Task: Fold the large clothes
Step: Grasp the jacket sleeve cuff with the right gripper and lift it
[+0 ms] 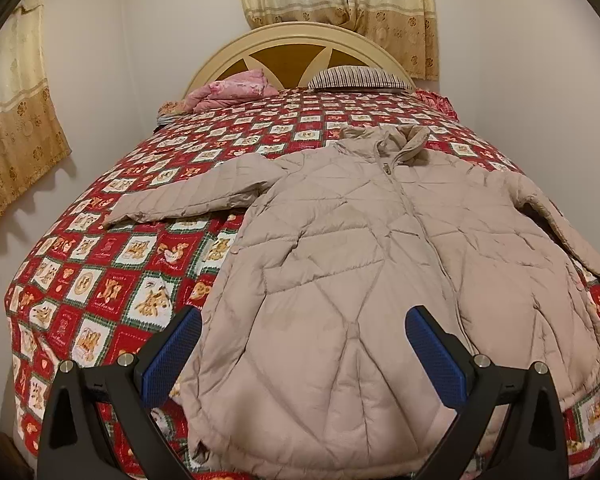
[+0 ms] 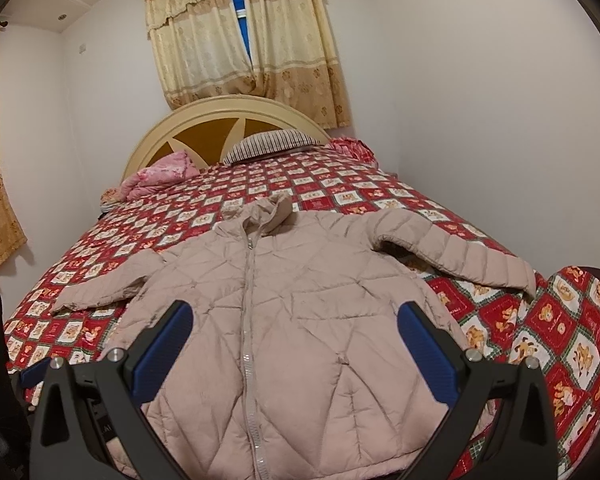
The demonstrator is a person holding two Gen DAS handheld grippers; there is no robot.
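Left wrist view: the quilted jacket (image 1: pixel 380 260) is being shown spread flat, zipped, across the frame's centre on the bedspread (image 1: pixel 100 280). Both the left gripper (image 1: pixel 304 344) and the right gripper (image 2: pixel 294 340) are being held spread wide and empty above the hem. Folding is judged not yet begun; a sleeve (image 2: pixel 452 248) is likely needing to be pinched next.

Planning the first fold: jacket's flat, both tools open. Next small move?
Probably move the left tool toward the left sleeve to grasp its cuff: the puffer jacket lies zipped and face-up on the bedspread, sleeves spread outward, and neither tool holds anything.
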